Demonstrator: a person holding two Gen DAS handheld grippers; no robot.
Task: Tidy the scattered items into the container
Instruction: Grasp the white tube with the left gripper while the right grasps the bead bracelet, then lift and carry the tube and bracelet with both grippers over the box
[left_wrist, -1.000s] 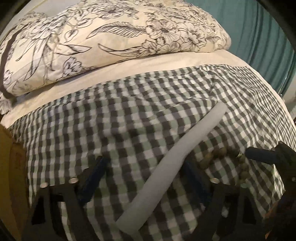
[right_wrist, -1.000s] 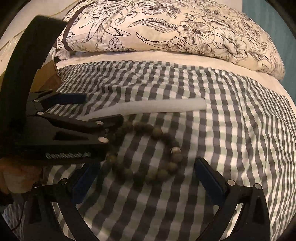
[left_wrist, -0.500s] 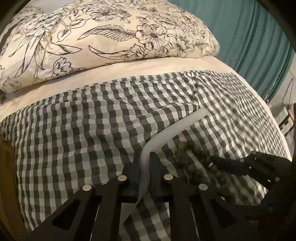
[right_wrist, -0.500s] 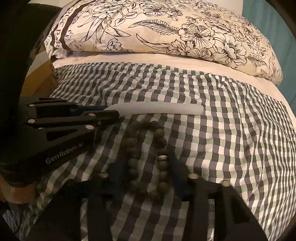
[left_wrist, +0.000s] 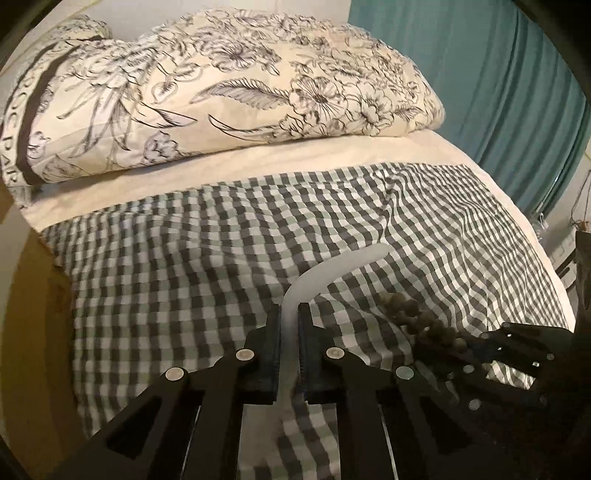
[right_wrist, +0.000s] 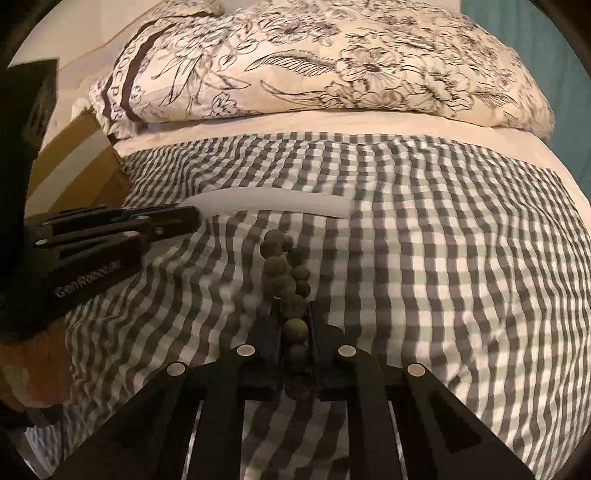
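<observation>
A long white flexible strip (left_wrist: 314, 284) lies on the checked bedcover. My left gripper (left_wrist: 290, 314) is shut on its near part, and the strip bends upward out of the jaws. It also shows in the right wrist view (right_wrist: 280, 203), with the left gripper (right_wrist: 184, 219) at its left end. A string of dark round beads (right_wrist: 286, 275) lies bunched on the cover. My right gripper (right_wrist: 293, 314) is shut on the bead string's near end. The bead string (left_wrist: 417, 317) and right gripper (left_wrist: 476, 347) show at the right of the left wrist view. A brown cardboard box (right_wrist: 79, 162) stands beside the bed at left.
A floral pillow (left_wrist: 221, 88) lies across the head of the bed. A teal curtain (left_wrist: 498, 85) hangs at the right. The cream sheet (left_wrist: 258, 158) shows between pillow and checked cover (right_wrist: 443, 258). The cardboard box (left_wrist: 33, 314) edges the left wrist view.
Both grippers went from open to shut: the left closed on the white strip, the right on the bead string. The strip now bends up, and the beads are drawn into a bunch.
</observation>
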